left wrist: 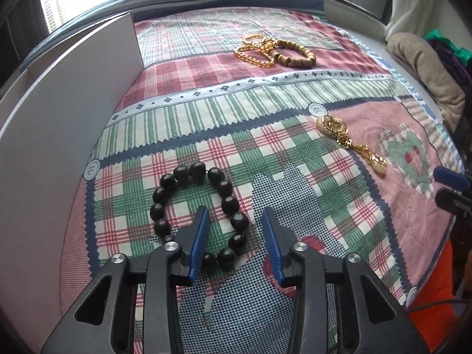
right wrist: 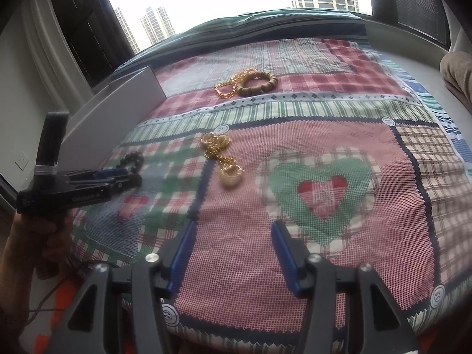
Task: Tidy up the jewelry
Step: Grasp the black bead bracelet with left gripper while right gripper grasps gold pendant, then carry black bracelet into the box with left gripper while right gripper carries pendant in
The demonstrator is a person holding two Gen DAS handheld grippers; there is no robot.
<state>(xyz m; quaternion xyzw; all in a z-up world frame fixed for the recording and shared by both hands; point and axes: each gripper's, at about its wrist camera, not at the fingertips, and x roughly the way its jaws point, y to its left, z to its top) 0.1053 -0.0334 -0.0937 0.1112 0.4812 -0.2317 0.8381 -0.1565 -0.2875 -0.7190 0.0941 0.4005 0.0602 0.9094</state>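
A black bead bracelet (left wrist: 227, 188) lies on the patchwork cloth (left wrist: 265, 94). My left gripper (left wrist: 235, 215) is open over it, its left finger inside the ring and the bracelet's right side between the jaws. A gold chain with pendants (left wrist: 351, 143) lies to the right; it also shows in the right wrist view (right wrist: 225, 159). A tan wooden bead bracelet (left wrist: 296, 54) and an amber bead string (left wrist: 255, 50) lie together at the far side. My right gripper (right wrist: 233, 230) is open and empty above the cloth, short of the gold chain. The left gripper (right wrist: 118, 177) shows at the left there.
A white box (left wrist: 59, 118) with upright walls stands along the left of the cloth. A beige folded cloth (left wrist: 424, 70) and dark clothes lie at the far right. A window sill runs behind. Orange floor covering (left wrist: 436, 318) shows below the table's right edge.
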